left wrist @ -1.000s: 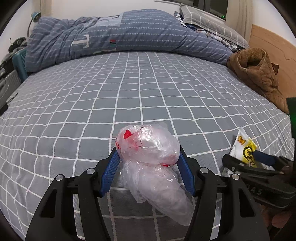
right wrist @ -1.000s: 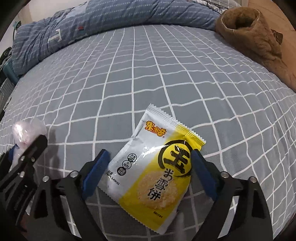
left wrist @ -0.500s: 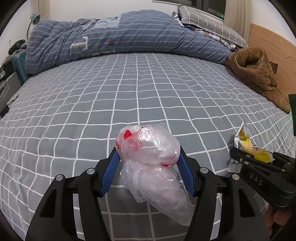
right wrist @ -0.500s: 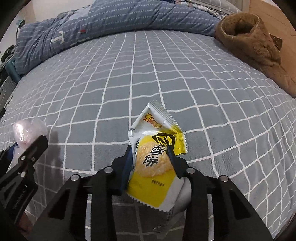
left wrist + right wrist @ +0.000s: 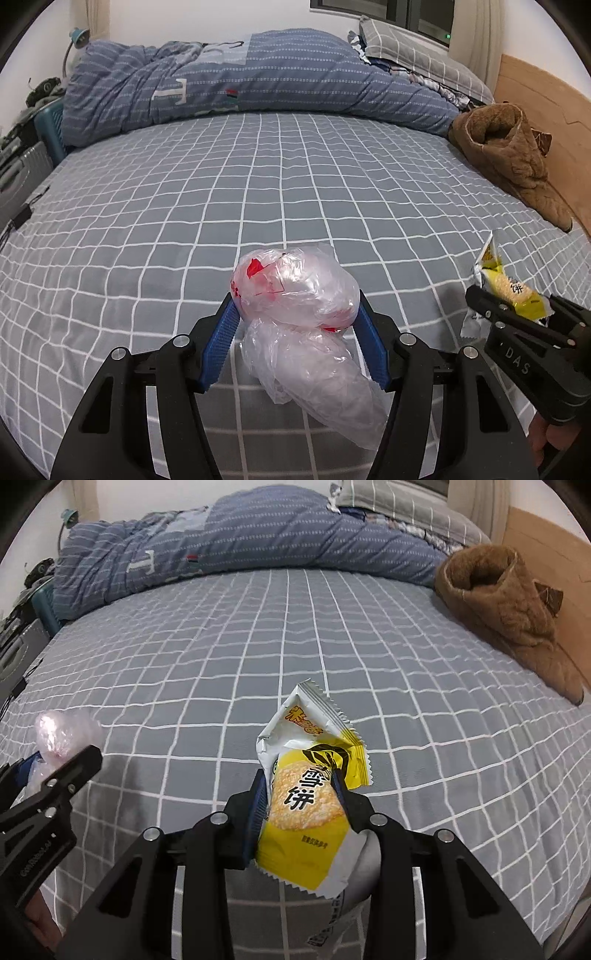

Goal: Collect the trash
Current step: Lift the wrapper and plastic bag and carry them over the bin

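My left gripper (image 5: 295, 314) is shut on a crumpled clear plastic bag (image 5: 299, 291) with red print, held above the grey checked bed (image 5: 258, 192). The bag's lower part hangs down between the fingers. My right gripper (image 5: 301, 792) is shut on a yellow and white snack wrapper (image 5: 306, 794), squeezed and folded between the blue pads, lifted off the bed. In the left wrist view the right gripper (image 5: 517, 314) with the wrapper (image 5: 506, 284) is at the right edge. In the right wrist view the left gripper (image 5: 55, 775) with the bag (image 5: 62, 731) is at the left edge.
A blue striped duvet (image 5: 240, 77) lies bunched along the far side of the bed. A brown fleece garment (image 5: 513, 155) lies at the right by the wooden headboard (image 5: 546, 96). Pillows (image 5: 413, 48) are at the back right. A suitcase (image 5: 18, 177) stands off the left edge.
My right gripper closed on the snack wrapper, which lay flat on the bed, crumpled it and lifted it. The left gripper kept hold of the plastic bag and rose slightly.
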{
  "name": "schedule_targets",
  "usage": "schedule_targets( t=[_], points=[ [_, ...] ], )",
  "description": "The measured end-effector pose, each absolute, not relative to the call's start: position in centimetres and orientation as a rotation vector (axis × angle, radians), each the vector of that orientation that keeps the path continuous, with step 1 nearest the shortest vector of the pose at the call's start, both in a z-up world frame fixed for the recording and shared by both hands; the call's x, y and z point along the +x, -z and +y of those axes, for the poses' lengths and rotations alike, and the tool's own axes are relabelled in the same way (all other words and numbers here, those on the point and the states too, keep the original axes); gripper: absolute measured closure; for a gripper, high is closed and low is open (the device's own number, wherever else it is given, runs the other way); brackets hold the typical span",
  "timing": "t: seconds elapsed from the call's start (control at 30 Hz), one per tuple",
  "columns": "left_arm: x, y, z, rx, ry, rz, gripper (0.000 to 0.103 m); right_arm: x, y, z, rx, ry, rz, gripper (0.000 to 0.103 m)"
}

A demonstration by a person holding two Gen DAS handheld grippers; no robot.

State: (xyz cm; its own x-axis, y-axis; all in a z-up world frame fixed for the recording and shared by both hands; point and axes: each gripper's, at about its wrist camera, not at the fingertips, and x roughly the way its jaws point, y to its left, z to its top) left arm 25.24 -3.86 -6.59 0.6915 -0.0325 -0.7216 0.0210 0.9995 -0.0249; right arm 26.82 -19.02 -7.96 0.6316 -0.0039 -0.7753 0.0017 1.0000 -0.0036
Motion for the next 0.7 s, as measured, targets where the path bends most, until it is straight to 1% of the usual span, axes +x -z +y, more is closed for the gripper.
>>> schedule_targets(
  t=[0.7],
  points=[
    [17.8,3.1,-2.8,-0.015,0.019,0.762,0.043,18.6,3.6,-17.5,-0.003,-0.020,0.810,0.071]
  ],
)
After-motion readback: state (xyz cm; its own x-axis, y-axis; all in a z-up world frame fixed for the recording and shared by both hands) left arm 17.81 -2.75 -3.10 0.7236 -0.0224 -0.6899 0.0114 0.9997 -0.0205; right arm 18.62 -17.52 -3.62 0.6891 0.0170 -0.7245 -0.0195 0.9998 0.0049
